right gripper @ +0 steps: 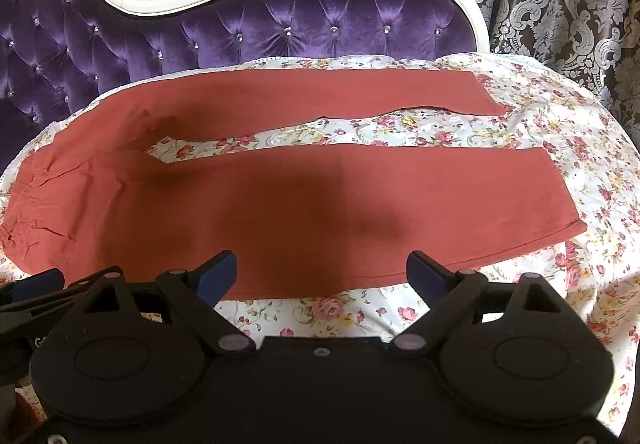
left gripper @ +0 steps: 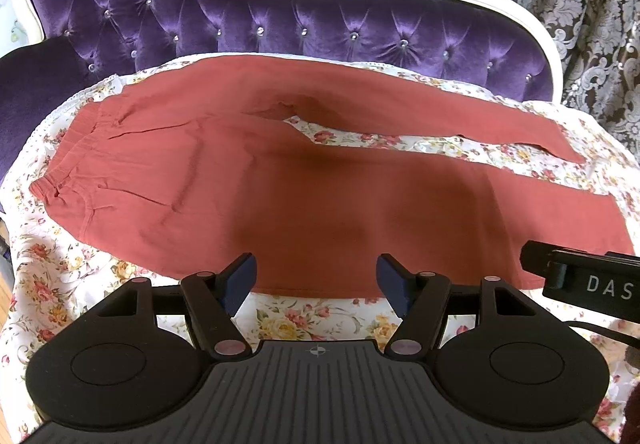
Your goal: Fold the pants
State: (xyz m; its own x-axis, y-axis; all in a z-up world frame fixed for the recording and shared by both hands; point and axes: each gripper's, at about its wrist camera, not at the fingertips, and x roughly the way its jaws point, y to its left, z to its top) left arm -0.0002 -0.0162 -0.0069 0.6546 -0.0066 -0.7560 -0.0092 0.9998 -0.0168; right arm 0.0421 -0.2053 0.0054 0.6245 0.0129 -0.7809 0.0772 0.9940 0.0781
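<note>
The left claw (left gripper: 316, 276) stands wide open, and nothing is between its two dark blue padded fingers (left gripper: 240, 280). It holds nothing and touches nothing; it hangs above the near edge of the rust-red cotton pants (left gripper: 280, 184), which lie flat just ahead of it. The waistband (left gripper: 60, 164) with its elastic gathers is far to the left of this claw, and the two legs run away to its right, with a narrow gap between them. The right claw (right gripper: 322, 274) is wide open too, its blue pads (right gripper: 218, 276) empty, and it hangs over the near edge of the closer leg (right gripper: 360, 204). The hem (right gripper: 560, 196) of that leg is to the right of this claw. The pants lie on a white sheet with a flower print (right gripper: 540, 116), which covers the seat of a purple tufted velvet sofa with a white frame (right gripper: 280, 16) beyond both claws
</note>
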